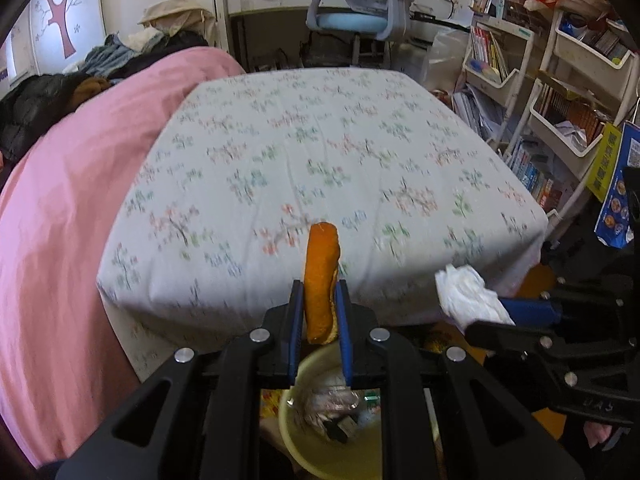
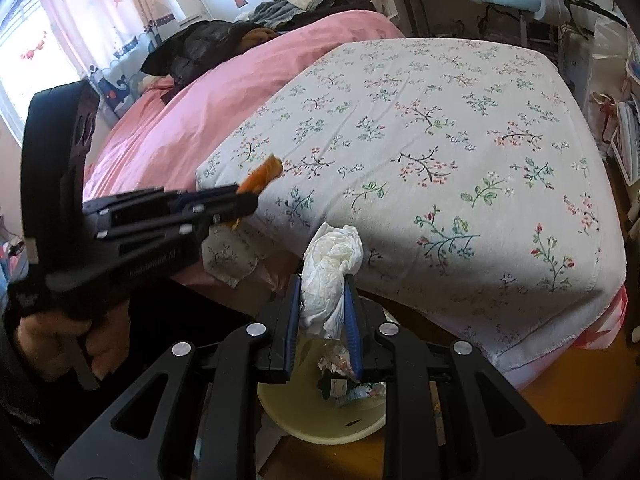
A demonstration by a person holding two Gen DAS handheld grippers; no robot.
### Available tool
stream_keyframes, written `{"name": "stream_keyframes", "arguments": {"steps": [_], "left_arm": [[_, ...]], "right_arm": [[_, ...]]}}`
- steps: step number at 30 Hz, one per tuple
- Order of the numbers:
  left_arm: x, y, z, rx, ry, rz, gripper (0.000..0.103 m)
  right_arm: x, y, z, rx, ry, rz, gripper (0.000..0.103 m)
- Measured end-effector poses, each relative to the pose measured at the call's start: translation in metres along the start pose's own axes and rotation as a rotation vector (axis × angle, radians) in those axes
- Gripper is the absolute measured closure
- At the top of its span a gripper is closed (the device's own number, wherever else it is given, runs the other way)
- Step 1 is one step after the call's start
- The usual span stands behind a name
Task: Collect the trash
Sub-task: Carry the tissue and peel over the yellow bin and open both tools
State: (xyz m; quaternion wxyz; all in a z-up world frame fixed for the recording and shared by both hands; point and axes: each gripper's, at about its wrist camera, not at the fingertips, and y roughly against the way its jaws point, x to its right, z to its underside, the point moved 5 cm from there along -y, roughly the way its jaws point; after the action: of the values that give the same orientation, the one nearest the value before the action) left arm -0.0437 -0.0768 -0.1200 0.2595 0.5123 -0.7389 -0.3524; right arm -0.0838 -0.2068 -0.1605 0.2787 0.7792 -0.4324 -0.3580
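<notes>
Gripping an orange peel [image 1: 320, 276] upright between its two blue-padded fingers, the left gripper [image 1: 320, 292] hangs over a yellow bin [image 1: 292, 436] in the left wrist view. The peel stands above the fingertips and its lower end dips between the fingers. The bin sits below, just beside the edge of a bed with a flowered sheet [image 1: 320, 152], and some crumpled wrappers [image 1: 332, 404] lie in it. A pink blanket [image 1: 60, 208] covers the left part of the bed. At the right edge, the right gripper [image 1: 500, 308] reaches in from the side, closed on a crumpled white tissue [image 1: 468, 296] near the corner of the sheet. A blue chair [image 1: 348, 20] stands beyond the bed, and shelves of books [image 1: 568, 92] fill the right side.

From the right wrist view, the right gripper [image 2: 323, 292] clamps the tissue [image 2: 332, 272] between its fingers, with most of the tissue bulging above the tips. The bin [image 2: 320, 420] lies right beneath, holding scraps of packaging [image 2: 340, 368]. On the left, the left gripper [image 2: 244, 196] points across toward the flowered sheet [image 2: 440, 140], closed on the peel [image 2: 262, 178], and the hand [image 2: 68, 340] grasping its handle shows low in the corner. The pink blanket [image 2: 200, 100] stretches back to dark clothes [image 2: 208, 48] piled by the window.
</notes>
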Motion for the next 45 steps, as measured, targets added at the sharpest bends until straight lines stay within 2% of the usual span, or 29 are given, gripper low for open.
{"name": "stream_keyframes", "arguments": {"steps": [6, 25, 29, 30, 31, 33, 35, 37, 40, 42, 45], "left_arm": [[0.001, -0.005, 0.018, -0.058, 0.051, 0.016, 0.086], [0.012, -0.012, 0.045, -0.155, 0.065, 0.023, 0.086], [0.014, -0.017, 0.053, -0.209, 0.077, 0.027, 0.085], [0.014, -0.019, 0.056, -0.225, 0.077, 0.024, 0.077], [0.015, -0.019, 0.058, -0.237, 0.076, 0.021, 0.058], [0.012, -0.017, 0.059, -0.230, 0.074, -0.031, 0.051], [0.008, -0.014, 0.055, -0.214, 0.098, -0.013, 0.049], [0.004, -0.011, 0.052, -0.192, 0.115, -0.028, 0.045], [-0.002, -0.004, 0.045, -0.137, 0.143, -0.052, 0.040], [-0.005, 0.002, 0.039, -0.090, 0.154, -0.081, 0.034], [-0.011, 0.010, 0.030, -0.016, 0.181, -0.119, 0.026]], "right_arm": [[-0.006, -0.009, 0.007, -0.038, 0.019, 0.000, 0.083], [-0.009, -0.021, 0.017, -0.104, 0.043, 0.013, 0.083], [-0.009, -0.030, 0.024, -0.162, 0.043, 0.012, 0.083], [-0.009, -0.037, 0.030, -0.209, 0.044, 0.009, 0.078], [-0.010, -0.042, 0.034, -0.241, 0.052, 0.022, 0.073], [-0.009, -0.048, 0.040, -0.272, 0.074, 0.069, 0.066], [-0.007, -0.046, 0.037, -0.254, 0.062, 0.069, 0.060], [-0.002, -0.041, 0.032, -0.224, 0.033, 0.080, 0.054], [0.010, -0.035, 0.027, -0.189, -0.015, 0.109, 0.051], [0.015, -0.030, 0.019, -0.143, -0.039, 0.133, 0.050], [0.020, -0.013, 0.004, -0.024, -0.041, 0.184, 0.048]]}}
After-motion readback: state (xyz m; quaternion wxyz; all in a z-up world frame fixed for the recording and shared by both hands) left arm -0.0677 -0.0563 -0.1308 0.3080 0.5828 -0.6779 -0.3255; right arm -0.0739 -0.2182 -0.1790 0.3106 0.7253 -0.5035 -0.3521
